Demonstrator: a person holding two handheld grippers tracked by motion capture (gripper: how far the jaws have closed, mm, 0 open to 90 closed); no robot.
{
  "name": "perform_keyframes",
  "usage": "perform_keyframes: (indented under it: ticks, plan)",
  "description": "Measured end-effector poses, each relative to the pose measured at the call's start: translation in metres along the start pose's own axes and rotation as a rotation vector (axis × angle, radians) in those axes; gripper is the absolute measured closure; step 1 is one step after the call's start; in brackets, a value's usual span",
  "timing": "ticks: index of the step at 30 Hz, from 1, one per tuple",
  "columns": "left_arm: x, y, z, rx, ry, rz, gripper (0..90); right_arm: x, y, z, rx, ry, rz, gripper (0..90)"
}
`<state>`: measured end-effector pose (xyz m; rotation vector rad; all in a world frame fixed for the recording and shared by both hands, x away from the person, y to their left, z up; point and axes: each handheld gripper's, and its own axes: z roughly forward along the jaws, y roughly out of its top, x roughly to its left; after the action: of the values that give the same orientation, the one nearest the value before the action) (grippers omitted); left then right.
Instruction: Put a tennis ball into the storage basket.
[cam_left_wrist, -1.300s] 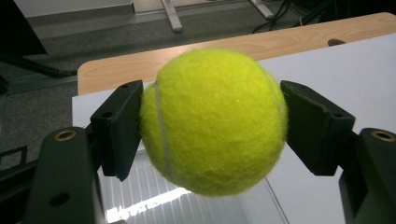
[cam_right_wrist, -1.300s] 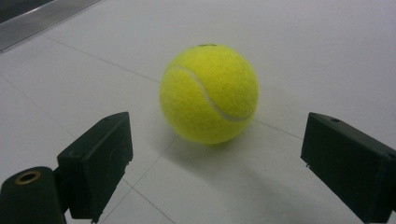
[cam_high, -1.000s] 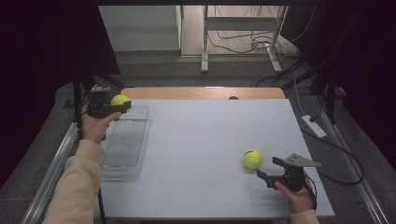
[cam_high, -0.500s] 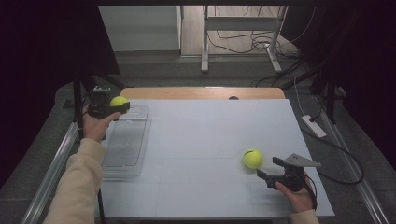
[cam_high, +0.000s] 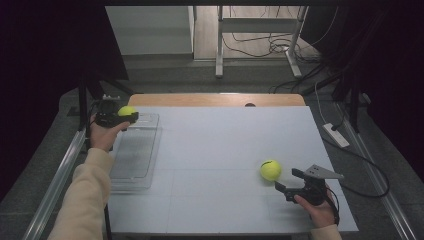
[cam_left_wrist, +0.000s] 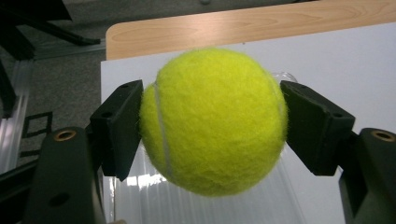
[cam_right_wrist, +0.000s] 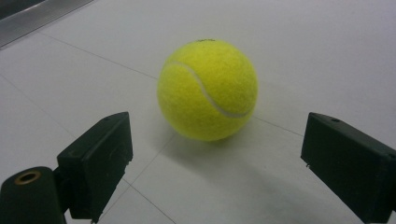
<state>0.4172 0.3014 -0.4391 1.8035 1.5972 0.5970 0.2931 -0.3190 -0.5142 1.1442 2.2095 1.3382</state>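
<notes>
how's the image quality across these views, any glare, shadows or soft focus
High view: dark surroundings, the white table evenly lit, glare streaks on the clear tray. Left gripper view: the held tennis ball sharp and fuzzy-edged, bright glare on the tray beneath. Right gripper view: the loose tennis ball crisp, casting a soft shadow towards the camera; the near fingers slightly soft.

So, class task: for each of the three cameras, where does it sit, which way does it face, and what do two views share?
High view: above the person's side, looking forward and down at the table; forearms and both grippers show.
Left gripper view: rides the left gripper, looking along its fingers at the held tennis ball over the clear tray.
Right gripper view: rides the right gripper, facing the second tennis ball on the table.
Shared: high view shows both balls.
</notes>
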Motion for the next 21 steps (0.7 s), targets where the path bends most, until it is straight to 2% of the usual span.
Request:
perform_keyframes:
  ticks: [7, 13, 21]
  plan:
    - [0.002, -0.001, 0.005, 0.028, 0.009, 0.003, 26.8, 0.000, 0.000, 0.000, 0.001, -0.001, 0.003, 8.7]
    - [0.003, -0.003, 0.014, 0.073, 0.015, 0.006, 26.8, 0.000, 0.000, 0.000, 0.003, -0.001, 0.001, 8.7]
    - [0.003, -0.006, 0.022, 0.101, 0.014, 0.001, 26.8, 0.000, -0.001, 0.000, 0.006, -0.003, 0.002, 8.7]
